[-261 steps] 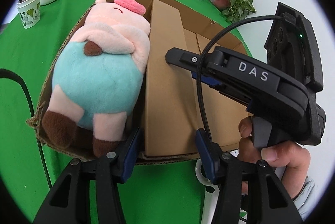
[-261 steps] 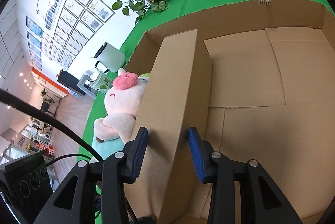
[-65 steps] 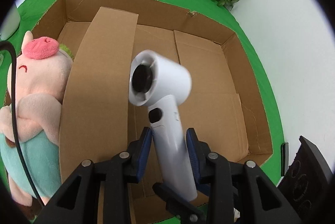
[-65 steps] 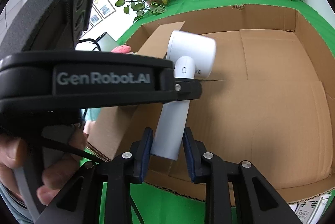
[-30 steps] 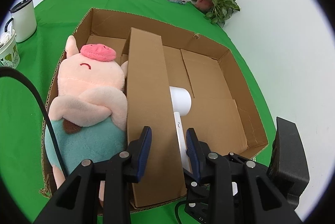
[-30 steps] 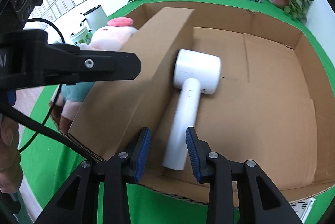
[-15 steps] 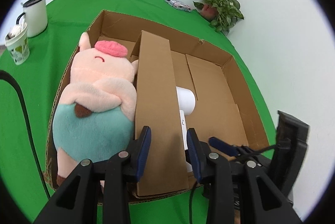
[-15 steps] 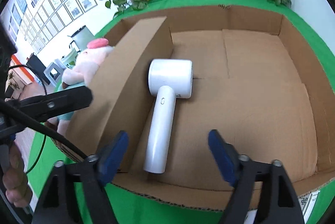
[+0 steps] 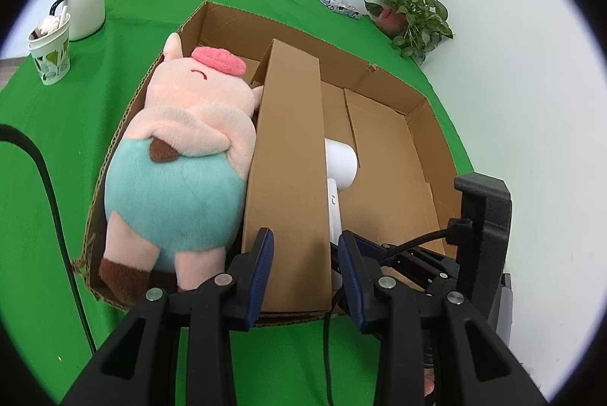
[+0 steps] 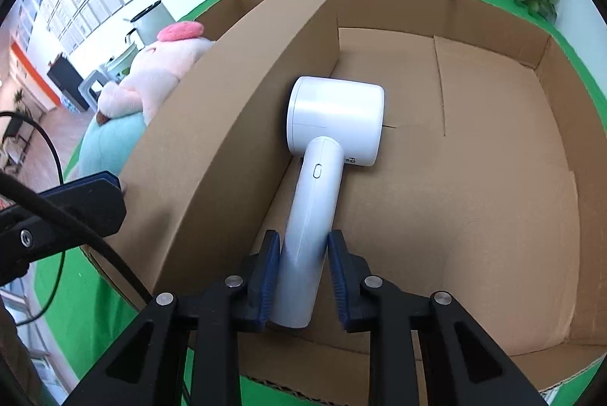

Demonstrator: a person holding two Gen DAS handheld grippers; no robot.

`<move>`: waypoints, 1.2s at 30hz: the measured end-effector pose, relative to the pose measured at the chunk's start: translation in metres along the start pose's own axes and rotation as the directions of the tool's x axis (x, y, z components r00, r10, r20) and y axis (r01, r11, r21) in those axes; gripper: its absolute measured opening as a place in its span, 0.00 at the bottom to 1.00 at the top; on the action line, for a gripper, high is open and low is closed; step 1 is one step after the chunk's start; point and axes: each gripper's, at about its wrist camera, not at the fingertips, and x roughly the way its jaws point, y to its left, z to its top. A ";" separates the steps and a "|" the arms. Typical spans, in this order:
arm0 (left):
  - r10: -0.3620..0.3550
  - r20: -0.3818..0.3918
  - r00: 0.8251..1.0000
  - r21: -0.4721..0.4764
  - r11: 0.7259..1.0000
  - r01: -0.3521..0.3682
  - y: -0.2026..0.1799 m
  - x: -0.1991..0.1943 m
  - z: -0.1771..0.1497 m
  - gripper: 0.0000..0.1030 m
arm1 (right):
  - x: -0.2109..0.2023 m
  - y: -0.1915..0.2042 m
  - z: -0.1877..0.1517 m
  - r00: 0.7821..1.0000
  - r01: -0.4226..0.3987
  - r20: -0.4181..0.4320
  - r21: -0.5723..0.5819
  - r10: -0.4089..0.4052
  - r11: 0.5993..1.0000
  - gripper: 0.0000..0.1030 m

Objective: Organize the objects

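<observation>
Right wrist view: the right gripper [image 10: 303, 277] has just closed, its pads pressed on the handle of the white dryer [image 10: 322, 178], which lies on the floor of the box [image 10: 493, 197] just right of the divider [image 10: 227, 140]. Left of the divider lies the plush pig [image 9: 182, 170], filling that compartment. The left gripper [image 9: 305, 273] stands part open astride the divider's near end; whether its pads [image 9: 261, 269] touch the card I cannot tell. Beyond the box, on the green cloth [image 9: 57, 140], stand a paper cup [image 9: 51, 53], a white mug [image 9: 85, 3] and potted plants [image 9: 413, 7].
</observation>
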 end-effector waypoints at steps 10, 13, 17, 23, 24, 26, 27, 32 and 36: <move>0.000 0.002 1.000 -0.067 0.998 0.000 0.018 -0.013 -0.002 0.41 | -0.013 0.010 -0.002 0.999 0.007 0.042 0.010 -0.007 1.000 0.29; 0.049 0.006 0.999 -0.068 0.996 -0.049 0.028 -0.015 -0.003 0.46 | -0.024 0.020 0.001 0.997 0.026 0.077 -0.021 -0.025 0.999 0.30; 0.003 -0.035 0.999 -0.046 0.999 -0.005 0.032 -0.006 -0.007 0.46 | -0.025 0.024 0.006 0.997 0.026 0.077 -0.014 -0.025 1.000 0.30; -0.035 -0.067 0.997 -0.013 0.999 0.034 0.028 -0.001 -0.016 0.44 | -0.022 0.028 0.002 0.997 0.026 0.073 -0.019 -0.024 0.999 0.30; -0.044 -0.070 0.997 -0.014 0.999 0.043 0.029 -0.001 -0.017 0.44 | -0.021 0.026 0.002 0.997 0.020 0.073 -0.015 -0.019 1.000 0.30; -0.056 -0.077 0.995 -0.011 0.998 0.056 0.028 0.000 -0.019 0.44 | -0.022 0.022 0.002 0.997 0.012 0.077 -0.007 -0.012 1.000 0.30; -0.052 -0.080 0.995 -0.006 0.999 0.052 0.027 0.000 -0.021 0.44 | -0.024 0.020 0.002 0.997 0.011 0.081 -0.003 -0.011 1.000 0.30; -0.030 -0.086 0.996 -0.002 1.000 0.030 0.026 0.001 -0.025 0.44 | -0.025 0.019 0.002 0.997 0.009 0.076 -0.003 -0.009 1.000 0.30; 0.012 -0.063 0.998 0.004 1.000 -0.012 0.027 -0.008 -0.029 0.46 | -0.027 0.018 -0.002 0.997 0.009 0.082 0.006 -0.009 1.000 0.38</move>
